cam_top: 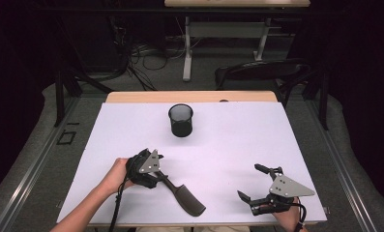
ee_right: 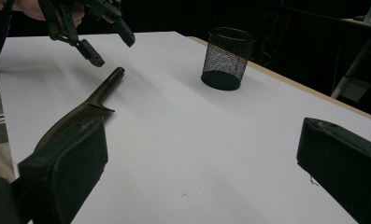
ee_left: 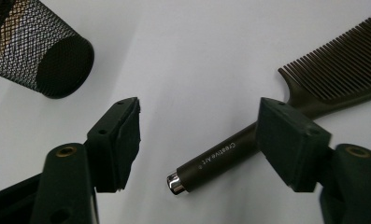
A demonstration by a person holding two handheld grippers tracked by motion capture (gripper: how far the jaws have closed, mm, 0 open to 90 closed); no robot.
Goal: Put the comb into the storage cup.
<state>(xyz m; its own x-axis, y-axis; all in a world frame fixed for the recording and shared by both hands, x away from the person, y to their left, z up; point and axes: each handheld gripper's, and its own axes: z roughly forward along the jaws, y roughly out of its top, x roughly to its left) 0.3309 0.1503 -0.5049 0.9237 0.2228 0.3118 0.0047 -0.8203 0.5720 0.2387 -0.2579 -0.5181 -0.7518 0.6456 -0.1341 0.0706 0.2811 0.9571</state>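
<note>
A dark comb point(cam_top: 184, 195) lies flat on the white table point(cam_top: 238, 140) near the front edge, its handle pointing at my left gripper point(cam_top: 159, 174). In the left gripper view the comb's handle point(ee_left: 216, 158) lies between the jaws of my left gripper point(ee_left: 199, 112), which stands open; the left pad is clear of it and the right pad sits over it. The right gripper view shows the comb point(ee_right: 80, 116) with the left gripper point(ee_right: 110, 44) hovering over its handle end. My right gripper point(cam_top: 249, 181) point(ee_right: 202, 154) is open and empty at the front right. A black mesh cup point(cam_top: 181, 120) point(ee_left: 38, 51) point(ee_right: 225, 58) stands upright mid-table.
The table's wooden far edge point(cam_top: 189, 96) shows beyond the white surface. A dark chair point(cam_top: 262, 72) stands behind the table at the right, with cables point(cam_top: 146, 58) on the floor beyond.
</note>
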